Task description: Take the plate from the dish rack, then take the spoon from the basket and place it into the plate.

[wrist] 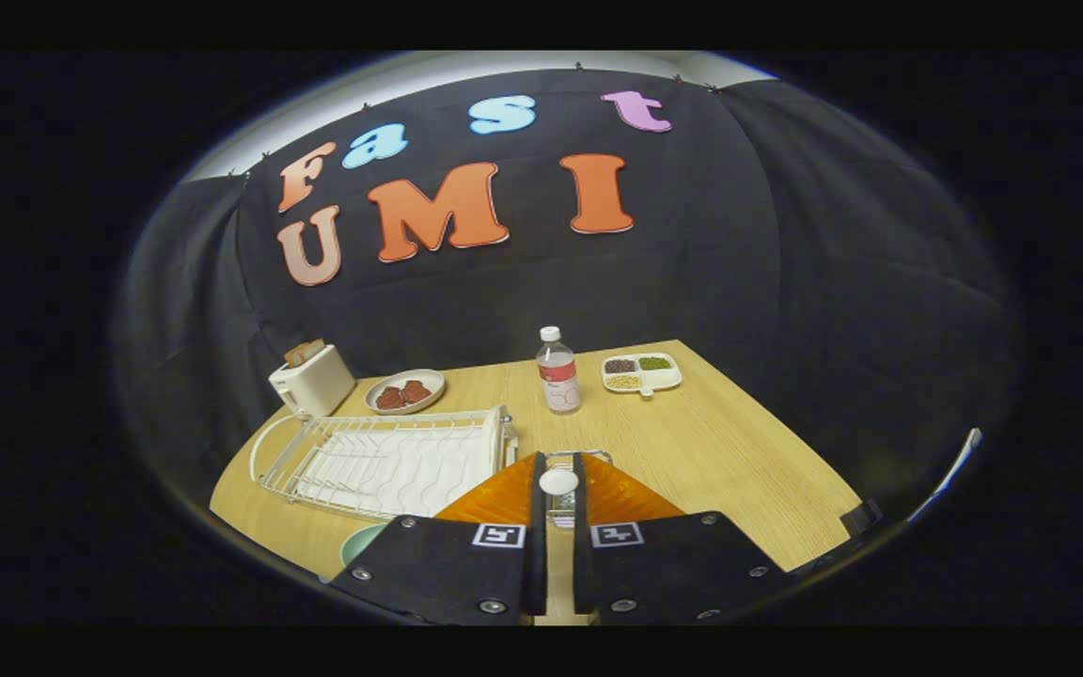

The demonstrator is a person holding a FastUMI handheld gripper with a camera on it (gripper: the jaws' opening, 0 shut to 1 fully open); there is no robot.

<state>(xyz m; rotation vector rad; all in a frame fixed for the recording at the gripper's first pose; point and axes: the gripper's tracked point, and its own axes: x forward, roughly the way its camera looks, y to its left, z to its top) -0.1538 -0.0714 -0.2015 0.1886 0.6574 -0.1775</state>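
My gripper (558, 463) is shut on a white spoon (558, 481), whose rounded end shows between the two fingers near their tips. The wire basket (596, 457) lies just under and ahead of the fingertips, mostly hidden by them. A pale green plate (360, 543) rests on the wooden table (711, 451) left of the fingers, with just an edge of it showing past the gripper body. The white dish rack (382, 461) stands left of the fingers with no dish in it.
Beyond the rack are a white toaster (312, 378) and a dish of reddish pieces (404, 391). A clear bottle with a white cap (557, 370) stands straight ahead, and a divided tray of beans (641, 373) sits to its right.
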